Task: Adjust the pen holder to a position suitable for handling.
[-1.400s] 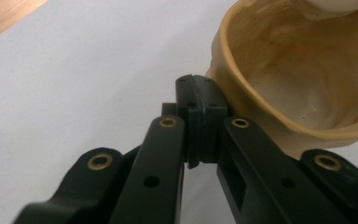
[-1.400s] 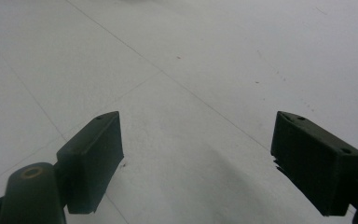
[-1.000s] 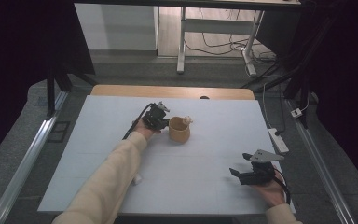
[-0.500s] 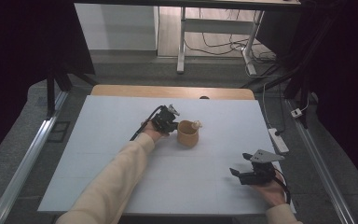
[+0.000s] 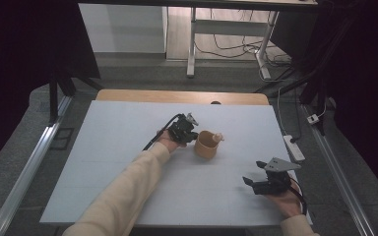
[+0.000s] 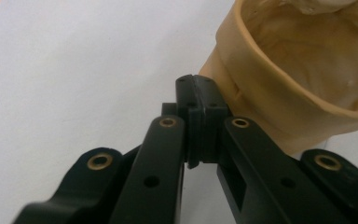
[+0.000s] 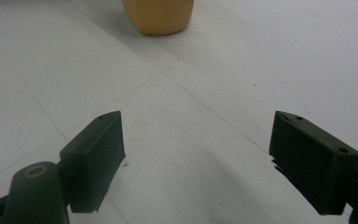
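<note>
The tan cup now stands upright near the middle of the white table, further to the right than it was a second ago — it has slid that way while your left gripper travelled with it, pressed against its left side. That reads as a push rather than a carry: in the left gripper view your jaws are shut tight together with nothing between them, their tips touching the cup's outer wall just below the rim. Inside, a pale crumpled lining or wad fills the cup, and a bit of it pokes above the far rim; what it is you cannot tell. Your right gripper has kept its place low on the table's near right, well apart from the cup, jaws spread wide and empty.
</note>
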`<state>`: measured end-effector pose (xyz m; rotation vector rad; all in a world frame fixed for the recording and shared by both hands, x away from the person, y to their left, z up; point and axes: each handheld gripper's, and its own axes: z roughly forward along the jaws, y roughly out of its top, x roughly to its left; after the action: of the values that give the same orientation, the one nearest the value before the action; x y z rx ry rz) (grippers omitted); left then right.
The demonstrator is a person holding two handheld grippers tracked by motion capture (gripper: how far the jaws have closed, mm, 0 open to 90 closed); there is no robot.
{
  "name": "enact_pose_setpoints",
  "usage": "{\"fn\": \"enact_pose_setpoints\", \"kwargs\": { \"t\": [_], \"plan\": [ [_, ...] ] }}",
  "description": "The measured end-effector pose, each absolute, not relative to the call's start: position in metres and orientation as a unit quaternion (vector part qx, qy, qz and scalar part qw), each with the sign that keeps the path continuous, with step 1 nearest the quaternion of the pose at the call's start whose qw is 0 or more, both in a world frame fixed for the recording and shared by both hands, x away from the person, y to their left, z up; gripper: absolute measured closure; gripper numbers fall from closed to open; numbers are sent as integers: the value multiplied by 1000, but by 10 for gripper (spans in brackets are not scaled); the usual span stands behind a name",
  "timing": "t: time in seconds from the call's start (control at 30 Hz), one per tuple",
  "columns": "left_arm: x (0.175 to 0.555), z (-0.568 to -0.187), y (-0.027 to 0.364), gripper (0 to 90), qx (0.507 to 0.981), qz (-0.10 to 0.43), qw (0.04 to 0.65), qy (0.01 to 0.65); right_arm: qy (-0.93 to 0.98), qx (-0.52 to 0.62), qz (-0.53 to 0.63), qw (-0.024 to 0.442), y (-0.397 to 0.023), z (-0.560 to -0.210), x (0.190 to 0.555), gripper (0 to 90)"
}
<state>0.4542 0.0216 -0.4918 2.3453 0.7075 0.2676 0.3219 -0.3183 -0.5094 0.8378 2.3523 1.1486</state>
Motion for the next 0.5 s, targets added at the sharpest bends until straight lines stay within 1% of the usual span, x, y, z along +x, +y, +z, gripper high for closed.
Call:
{"fn": "enact_pose_setpoints", "kwargs": {
  "t": [0.3, 0.43, 0.5],
  "plan": [
    [456, -494, 23, 886, 899, 99, 327, 275, 839, 301, 408, 196, -318, -510, 322, 178],
    [458, -494, 25, 885, 899, 113, 319, 279, 838, 301, 410, 197, -318, -509, 322, 180],
    [457, -493, 28, 885, 896, 109, 328, 278, 838, 301, 410, 197, -318, -509, 322, 180]
  ]
}}
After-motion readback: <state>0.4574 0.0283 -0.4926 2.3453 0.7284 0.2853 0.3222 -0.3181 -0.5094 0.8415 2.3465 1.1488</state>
